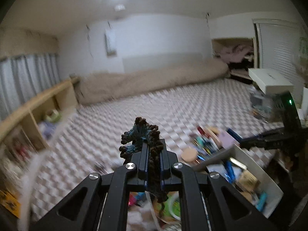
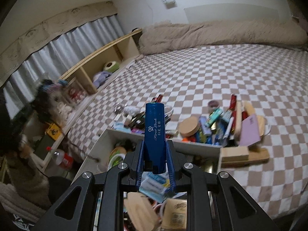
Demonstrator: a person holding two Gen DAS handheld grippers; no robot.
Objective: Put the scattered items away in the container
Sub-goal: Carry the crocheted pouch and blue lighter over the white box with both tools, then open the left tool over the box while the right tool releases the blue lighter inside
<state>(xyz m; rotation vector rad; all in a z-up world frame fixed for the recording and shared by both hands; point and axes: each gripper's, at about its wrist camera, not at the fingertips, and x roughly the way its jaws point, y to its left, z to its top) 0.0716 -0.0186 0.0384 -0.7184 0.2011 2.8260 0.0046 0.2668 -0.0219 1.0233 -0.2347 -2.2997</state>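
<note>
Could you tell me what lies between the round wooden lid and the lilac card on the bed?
In the right wrist view, a jumble of pens and small packets lies between the wooden lid and lilac card.

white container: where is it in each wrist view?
Left wrist: white container, lower right, tilted, full of items.
Right wrist: white container, centre bottom, behind the right claw holding the blue tube.
Shared landmark: beige rolled blanket beyond the checkered bedsheet.
</note>
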